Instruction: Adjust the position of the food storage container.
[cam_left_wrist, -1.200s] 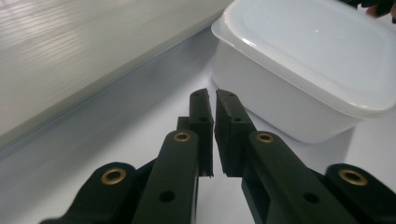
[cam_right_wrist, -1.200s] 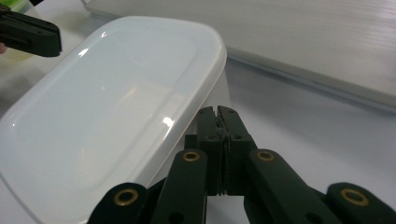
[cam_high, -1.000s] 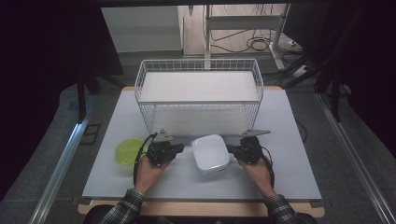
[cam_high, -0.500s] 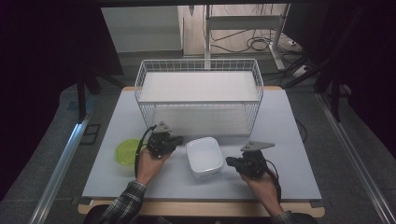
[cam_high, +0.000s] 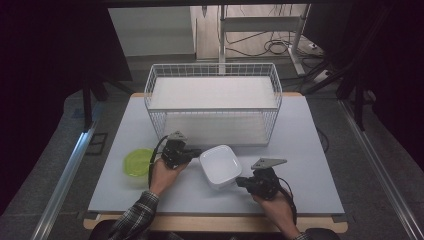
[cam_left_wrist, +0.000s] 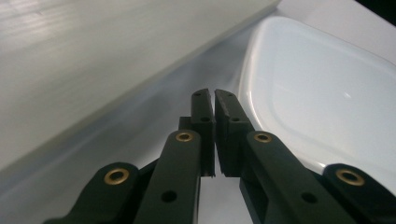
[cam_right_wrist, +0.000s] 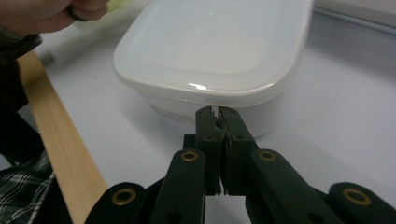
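The white lidded container (cam_high: 220, 166) sits on the tabletop (cam_high: 310, 165) between both tongs. The left tongs (cam_left_wrist: 214, 100) are clenched empty beside its far rim, the right tongs (cam_right_wrist: 215, 116) clenched empty at its near wall. This looks like nudging it into position; the next push needs both tips low against its sides, toward the wire basket (cam_high: 212, 102).

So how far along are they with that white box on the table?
Little looks done: the lidded white box sits on the table in front of the wire rack, whose shelves look bare. In hand: both tongs are shut and empty, the left tongs at the box's far left corner, the right tongs at its near right. Probably left: gripping and moving it. The green lid lies untouched.
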